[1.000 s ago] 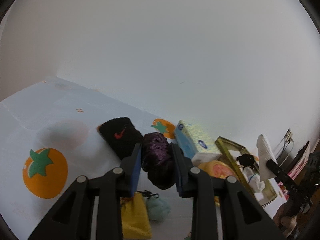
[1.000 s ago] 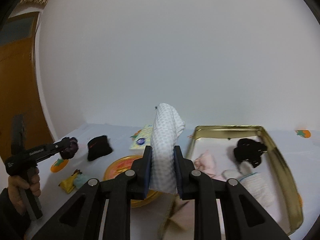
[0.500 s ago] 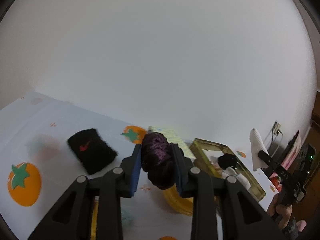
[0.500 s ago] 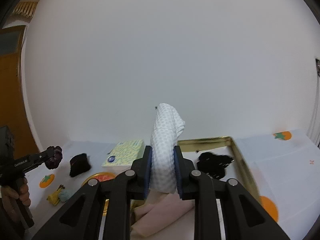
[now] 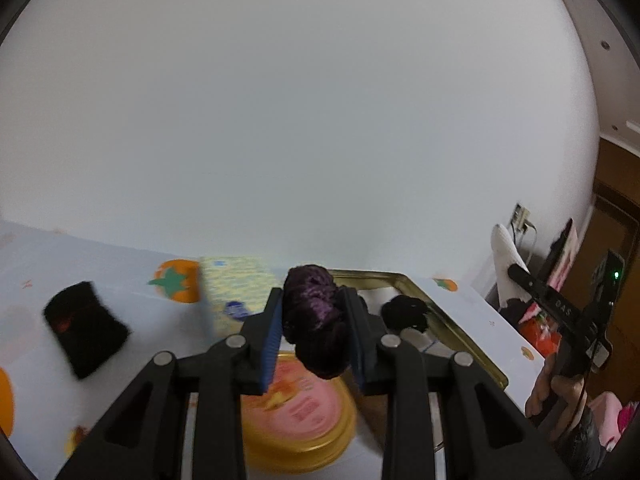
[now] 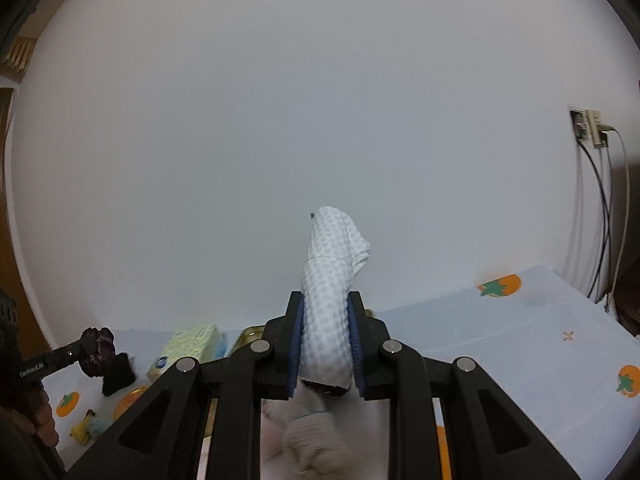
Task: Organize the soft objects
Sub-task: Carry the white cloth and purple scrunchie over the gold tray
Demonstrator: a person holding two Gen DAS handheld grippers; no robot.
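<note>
Between left gripper [image 5: 316, 330] fingers: purple scrunchie [image 5: 316, 320], clamped | right gripper [image 6: 326, 344]: white cloth [image 6: 330, 292] pinched, lower end blurred, perhaps hanging

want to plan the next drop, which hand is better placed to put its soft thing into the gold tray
Right, probably. The right gripper, shut on the white waffle cloth, has the tray's soft items directly beneath it. The left gripper, shut on the purple scrunchie, sits over the round yellow tin, the gold tray ahead.

Black grippers [image 5: 316, 334] — seemingly blue pads [image 5: 271, 334]
</note>
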